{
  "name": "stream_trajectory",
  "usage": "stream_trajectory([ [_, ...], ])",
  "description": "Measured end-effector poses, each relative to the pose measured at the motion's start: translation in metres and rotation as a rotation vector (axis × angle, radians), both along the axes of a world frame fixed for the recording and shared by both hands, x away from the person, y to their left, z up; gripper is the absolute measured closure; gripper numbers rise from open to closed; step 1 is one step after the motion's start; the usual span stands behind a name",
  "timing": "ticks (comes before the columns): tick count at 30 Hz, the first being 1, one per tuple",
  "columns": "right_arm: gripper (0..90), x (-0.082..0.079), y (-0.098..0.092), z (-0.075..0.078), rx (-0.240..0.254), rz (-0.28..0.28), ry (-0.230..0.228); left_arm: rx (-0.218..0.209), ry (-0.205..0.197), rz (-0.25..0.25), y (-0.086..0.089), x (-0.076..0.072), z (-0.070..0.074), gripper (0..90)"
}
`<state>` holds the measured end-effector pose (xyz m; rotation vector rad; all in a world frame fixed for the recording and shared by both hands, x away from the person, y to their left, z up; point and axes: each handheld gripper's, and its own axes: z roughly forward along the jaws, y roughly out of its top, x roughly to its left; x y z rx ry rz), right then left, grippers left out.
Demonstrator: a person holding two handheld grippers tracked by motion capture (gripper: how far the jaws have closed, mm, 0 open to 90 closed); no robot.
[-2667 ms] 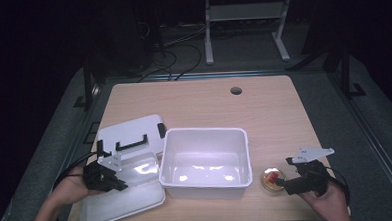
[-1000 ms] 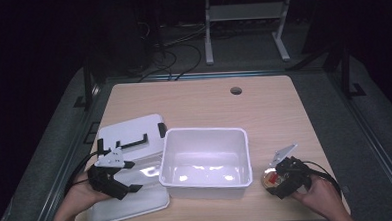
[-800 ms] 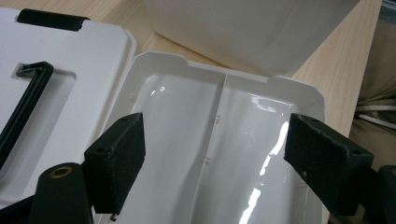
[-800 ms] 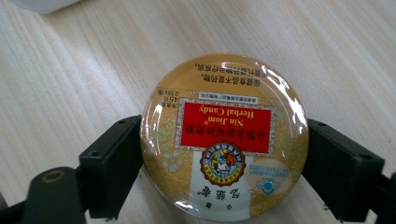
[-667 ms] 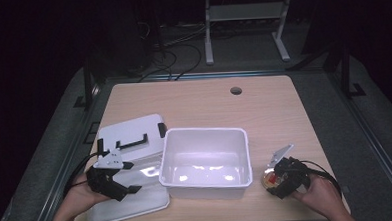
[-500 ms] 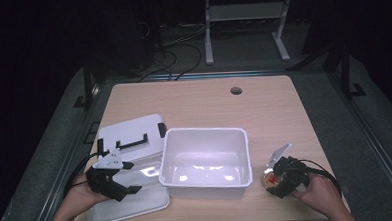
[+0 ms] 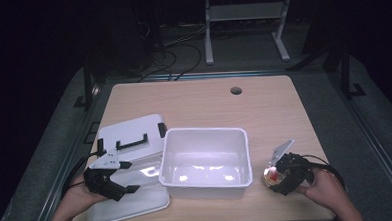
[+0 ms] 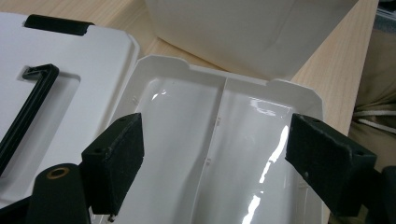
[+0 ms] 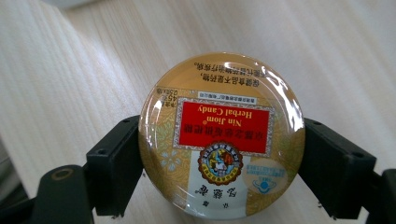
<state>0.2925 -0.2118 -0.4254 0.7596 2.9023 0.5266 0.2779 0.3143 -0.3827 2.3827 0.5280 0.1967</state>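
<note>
**Right tongs close in on the candy tin**

High view: since the first picture the right tongs [image 7: 276,176] have dropped from behind the candy tin [image 7: 271,176] down onto it, just right of the white tub [image 7: 205,162]; the left tongs [image 7: 118,179] have kept still over the shallow tray [image 7: 138,203], beside the lid [image 7: 130,136]. The pickup looks begun. The wooden table [image 7: 264,107] stands in a dark room

Left gripper view: jaws released, wide, nothing between them, tray below

Right gripper view: pads [image 9: 116,168] clenched against both sides of the tin [image 9: 222,135]
</note>
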Motion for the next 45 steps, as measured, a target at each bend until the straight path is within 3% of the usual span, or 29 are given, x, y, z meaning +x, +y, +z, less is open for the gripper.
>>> stream_trajectory([
  [10,20.0,0.014,-0.006,0.037,0.021,0.066,-0.044,-0.002,0.001,0.006,0.003,0.001,-0.001,18.4],
  [22,20.0,0.026,0.008,0.087,0.007,0.144,-0.094,-0.008,0.004,0.011,0.003,0.002,-0.002,17.4],
  [33,20.0,0.026,0.022,0.104,-0.013,0.175,-0.103,-0.028,-0.018,0.009,-0.001,0.003,0.004,14.2],
  [45,20.0,0.033,0.035,0.128,-0.016,0.206,-0.103,-0.019,-0.007,0.036,0.000,0.008,0.001,9.9],
])
